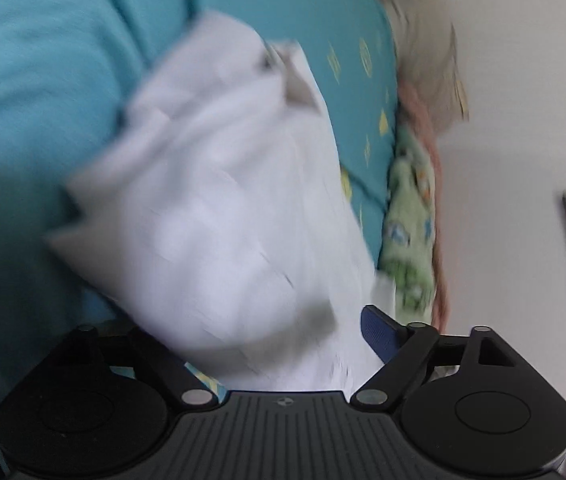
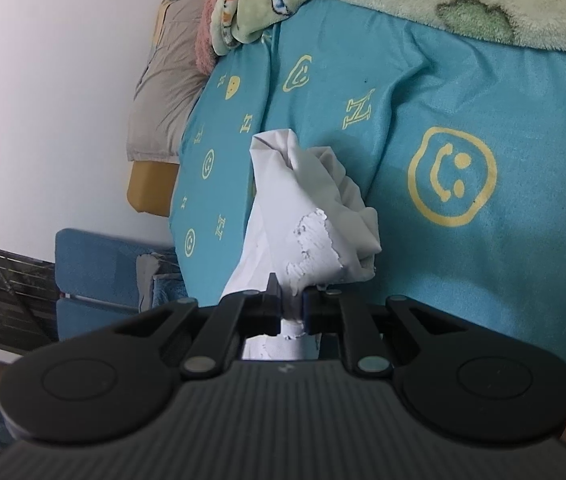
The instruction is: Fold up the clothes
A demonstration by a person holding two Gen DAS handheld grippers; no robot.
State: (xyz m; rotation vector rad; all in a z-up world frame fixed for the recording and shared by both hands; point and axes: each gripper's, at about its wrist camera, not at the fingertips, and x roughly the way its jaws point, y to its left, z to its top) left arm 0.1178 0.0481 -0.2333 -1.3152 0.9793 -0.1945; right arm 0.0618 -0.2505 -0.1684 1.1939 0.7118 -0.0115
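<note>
Where garment [image 1: 219,208] blurs, left fingers [image 1: 379,332] half-hidden

Right gripper [image 2: 291,307] fingers nearly closed, pinching white cloth [image 2: 311,200]; left gripper [image 1: 267,344] fingers spread wide.

The white garment [image 1: 223,208] is smeared by motion blur in the left wrist view, and the left gripper's [image 1: 267,332] left finger is hidden behind it.
</note>
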